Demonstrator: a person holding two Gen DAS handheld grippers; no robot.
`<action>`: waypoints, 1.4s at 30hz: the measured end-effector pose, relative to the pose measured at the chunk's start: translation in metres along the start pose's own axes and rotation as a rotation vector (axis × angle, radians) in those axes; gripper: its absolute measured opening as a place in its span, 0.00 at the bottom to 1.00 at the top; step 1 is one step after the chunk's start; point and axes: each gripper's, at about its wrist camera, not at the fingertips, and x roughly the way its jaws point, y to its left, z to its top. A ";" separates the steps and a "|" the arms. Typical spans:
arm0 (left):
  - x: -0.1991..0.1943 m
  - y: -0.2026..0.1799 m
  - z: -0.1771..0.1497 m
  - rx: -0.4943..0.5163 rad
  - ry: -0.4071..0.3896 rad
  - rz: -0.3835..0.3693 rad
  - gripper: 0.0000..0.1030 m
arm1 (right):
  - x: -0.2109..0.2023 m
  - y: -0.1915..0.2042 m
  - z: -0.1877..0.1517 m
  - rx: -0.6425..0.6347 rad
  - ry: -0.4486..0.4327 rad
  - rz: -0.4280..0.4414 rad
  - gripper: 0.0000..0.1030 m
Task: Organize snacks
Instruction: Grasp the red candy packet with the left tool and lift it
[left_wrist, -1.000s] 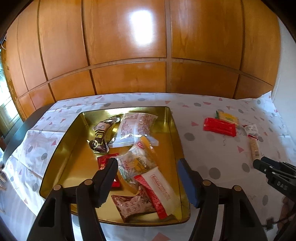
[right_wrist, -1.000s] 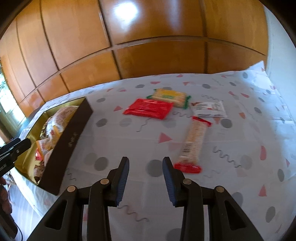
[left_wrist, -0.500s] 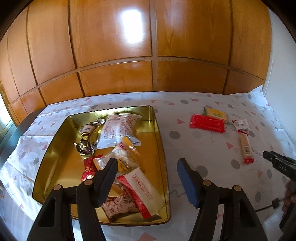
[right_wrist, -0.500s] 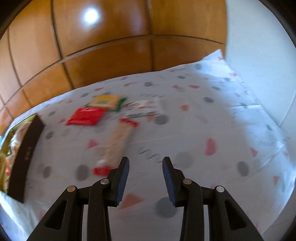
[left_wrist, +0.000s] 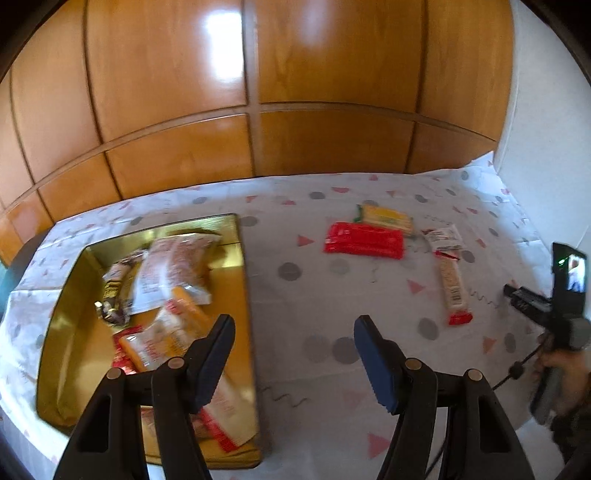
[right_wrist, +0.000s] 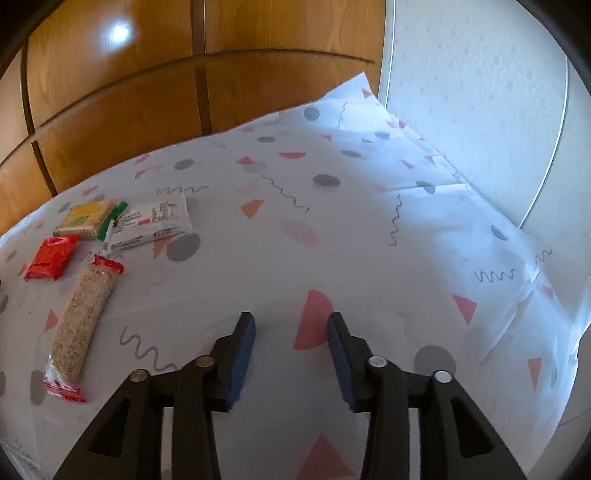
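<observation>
The right tongs (right_wrist: 291, 354) have swung right, past the long oat bar (right_wrist: 82, 317), and are opening, empty. The left tongs (left_wrist: 294, 360) stand open, empty, beside the gold metal tray (left_wrist: 64, 325). Four snacks wait on the table (right_wrist: 369, 240).

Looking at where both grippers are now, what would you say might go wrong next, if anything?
The right gripper, its jaws opening and empty, points at bare tablecloth; the cereal bar lies well off to its left, so a grasp here may miss. The gold tray is already crowded, so added packets may slide out over its low rim.
</observation>
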 end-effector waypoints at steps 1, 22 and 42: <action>0.002 -0.003 0.002 0.008 0.001 -0.002 0.66 | 0.000 -0.001 0.000 0.007 -0.004 0.004 0.43; 0.150 -0.030 0.080 -0.356 0.365 -0.217 0.77 | 0.004 -0.002 -0.003 0.022 -0.030 0.083 0.62; 0.241 -0.067 0.119 -0.421 0.468 -0.041 0.82 | 0.004 -0.009 -0.006 0.063 -0.050 0.173 0.71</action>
